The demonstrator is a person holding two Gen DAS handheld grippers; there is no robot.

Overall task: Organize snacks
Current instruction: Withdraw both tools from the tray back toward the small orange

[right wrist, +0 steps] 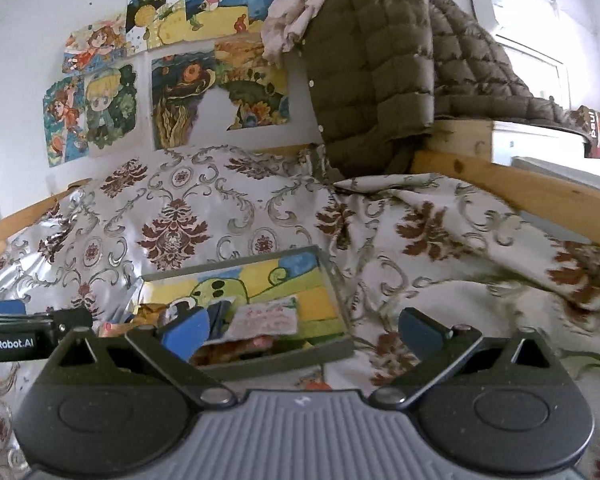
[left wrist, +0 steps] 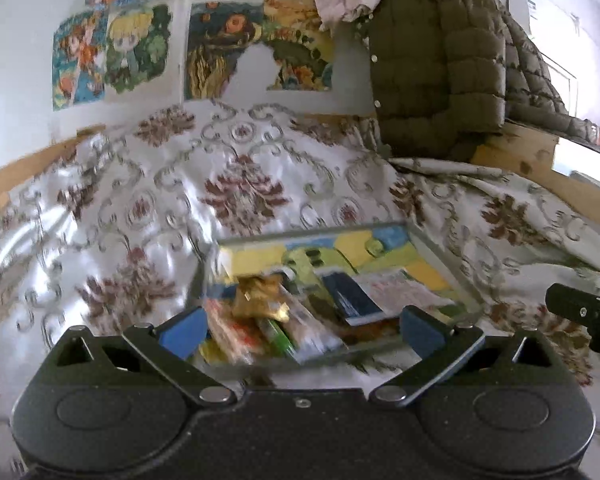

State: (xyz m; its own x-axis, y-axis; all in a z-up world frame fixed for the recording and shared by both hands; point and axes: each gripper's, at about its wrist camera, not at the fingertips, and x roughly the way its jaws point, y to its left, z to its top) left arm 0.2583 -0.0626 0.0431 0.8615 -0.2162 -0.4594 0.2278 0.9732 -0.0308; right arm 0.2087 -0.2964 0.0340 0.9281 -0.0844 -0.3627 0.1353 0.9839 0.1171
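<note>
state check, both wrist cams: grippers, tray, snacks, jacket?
left gripper: open, fingers empty
right gripper: open, fingers empty
tray: flat on the bedspread, uncovered
snack packets: piled loose at one end of the tray, blurred
white packet: lying flat in the tray
dark packet: lying flat in the tray
green jacket: draped over the bed frame

Left gripper (left wrist: 300,326): black body, black linkage arms, silver pivot screws, blue pads (left wrist: 184,330). Right gripper (right wrist: 300,326): same build, grey ribbed centre plate. White "GenRobot.AI" lettering on left gripper's black side
</note>
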